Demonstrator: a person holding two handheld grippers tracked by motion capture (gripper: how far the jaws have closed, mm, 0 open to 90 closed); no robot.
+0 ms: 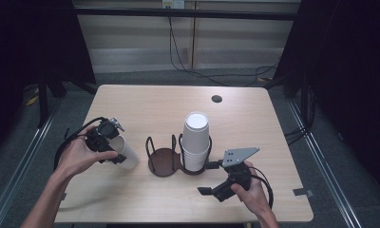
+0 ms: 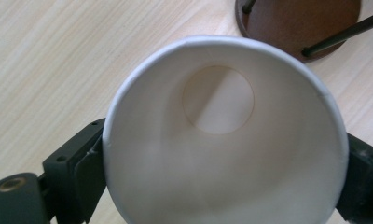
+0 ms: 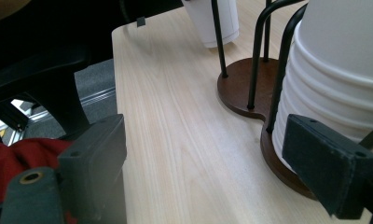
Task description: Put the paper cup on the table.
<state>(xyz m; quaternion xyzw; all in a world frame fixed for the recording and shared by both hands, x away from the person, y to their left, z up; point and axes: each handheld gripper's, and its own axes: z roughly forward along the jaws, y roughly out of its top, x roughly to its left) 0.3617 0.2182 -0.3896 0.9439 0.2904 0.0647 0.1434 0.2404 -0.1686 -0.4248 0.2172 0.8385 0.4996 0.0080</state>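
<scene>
One loose paper cup (image 1: 125, 151), one cup stack (image 1: 196, 142), one two-ring holder (image 1: 163, 162), one table (image 1: 150, 102)

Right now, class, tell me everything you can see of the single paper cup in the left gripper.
The paper cup is white, looks like thin paper with a rolled rim, a side seam and a round flat bottom, and is empty. It lies tilted between the left gripper's two black jaws, above the wooden table, just left of the cup holder's empty brown ring.
</scene>
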